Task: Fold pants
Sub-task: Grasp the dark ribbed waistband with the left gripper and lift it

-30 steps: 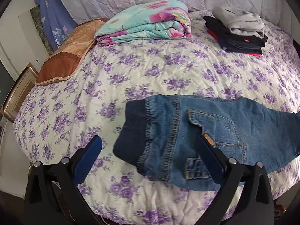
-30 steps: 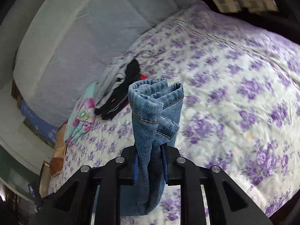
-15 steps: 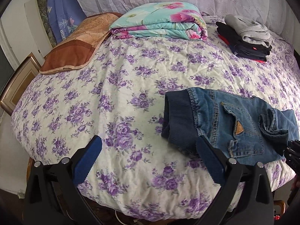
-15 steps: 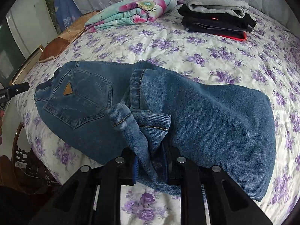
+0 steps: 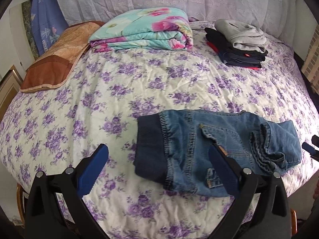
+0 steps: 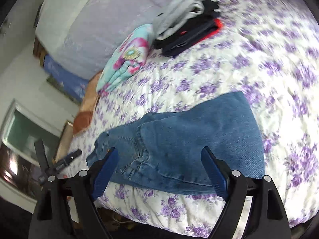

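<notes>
Blue jeans (image 5: pixel 199 145) lie folded over on the flowered bedspread (image 5: pixel 139 91), dark waistband to the left, crumpled leg hems on top at the right. My left gripper (image 5: pixel 158 149) hovers open just above the waistband end, touching nothing. In the right wrist view the jeans (image 6: pixel 189 139) spread out under my right gripper (image 6: pixel 159 150). Its jaws are opening wide, and the denim lies below them without either pad pressing on it. The right gripper's tip (image 5: pixel 311 147) shows at the far right edge of the left wrist view. The left gripper (image 6: pixel 65 159) appears beyond the waistband.
A folded turquoise floral blanket (image 5: pixel 143 31) and a stack of folded dark and grey clothes (image 5: pixel 239 41) sit at the back of the bed. A brown pillow (image 5: pixel 53 59) lies at the back left. The bed's front edge runs just below the jeans.
The right gripper carried the leg hems over onto the jeans, let them go and opened wide. The left gripper drew back a little, staying open.
</notes>
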`<state>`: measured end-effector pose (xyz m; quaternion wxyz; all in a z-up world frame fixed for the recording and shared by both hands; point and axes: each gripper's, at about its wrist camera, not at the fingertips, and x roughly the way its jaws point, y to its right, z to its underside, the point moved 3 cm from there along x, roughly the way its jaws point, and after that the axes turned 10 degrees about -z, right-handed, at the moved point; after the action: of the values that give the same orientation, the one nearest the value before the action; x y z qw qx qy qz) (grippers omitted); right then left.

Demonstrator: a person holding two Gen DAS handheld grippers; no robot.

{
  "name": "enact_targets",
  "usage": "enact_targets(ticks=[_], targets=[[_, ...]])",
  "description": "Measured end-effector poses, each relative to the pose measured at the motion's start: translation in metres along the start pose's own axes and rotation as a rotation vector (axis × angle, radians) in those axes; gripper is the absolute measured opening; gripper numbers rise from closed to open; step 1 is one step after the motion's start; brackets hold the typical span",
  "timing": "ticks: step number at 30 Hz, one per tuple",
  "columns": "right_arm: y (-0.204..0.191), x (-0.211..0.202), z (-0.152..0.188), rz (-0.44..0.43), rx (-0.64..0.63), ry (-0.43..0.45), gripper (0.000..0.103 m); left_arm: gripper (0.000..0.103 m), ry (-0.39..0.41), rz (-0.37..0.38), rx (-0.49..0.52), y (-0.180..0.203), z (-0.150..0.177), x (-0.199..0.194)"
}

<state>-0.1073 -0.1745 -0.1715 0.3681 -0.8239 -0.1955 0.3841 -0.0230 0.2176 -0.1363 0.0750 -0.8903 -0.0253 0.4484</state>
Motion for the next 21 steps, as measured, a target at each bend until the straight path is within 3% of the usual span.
enact_targets(ticks=[1,2,4,6,7,10,13,16,17,19,21], targets=[[0.027,0.002,0.005,0.047,0.082,-0.020,0.089,0.099,0.004,0.007,0.014,0.009,-0.002,-0.001],[0.048,0.005,0.014,0.091,0.118,-0.050,0.075,0.099,0.010,0.012,0.029,0.018,-0.004,-0.003],[0.053,0.000,0.022,0.079,0.054,-0.049,0.066,0.099,0.019,0.005,0.048,0.030,-0.006,-0.006],[0.044,-0.003,0.018,0.082,0.039,-0.085,0.070,0.099,0.023,-0.014,0.051,0.035,-0.007,-0.009],[0.038,-0.004,0.012,0.076,0.027,-0.089,0.077,0.099,0.019,-0.027,0.046,0.038,-0.007,-0.009],[0.006,0.007,-0.017,0.030,-0.124,-0.113,0.080,0.099,-0.005,-0.070,0.007,0.037,-0.007,-0.007],[-0.027,0.045,-0.036,-0.097,-0.211,-0.200,0.084,0.099,-0.039,-0.126,-0.055,0.030,0.001,-0.007],[-0.045,0.098,-0.034,-0.209,-0.232,-0.340,0.084,0.099,-0.070,-0.174,-0.118,0.019,0.019,-0.011],[-0.044,0.115,-0.030,-0.216,-0.226,-0.387,0.085,0.099,-0.088,-0.193,-0.140,0.014,0.027,-0.012],[-0.027,0.152,-0.023,-0.080,-0.252,-0.459,0.084,0.099,-0.128,-0.212,-0.192,0.005,0.044,-0.013],[-0.026,0.163,-0.022,-0.057,-0.271,-0.481,0.084,0.099,-0.154,-0.205,-0.257,-0.004,0.060,-0.018]])
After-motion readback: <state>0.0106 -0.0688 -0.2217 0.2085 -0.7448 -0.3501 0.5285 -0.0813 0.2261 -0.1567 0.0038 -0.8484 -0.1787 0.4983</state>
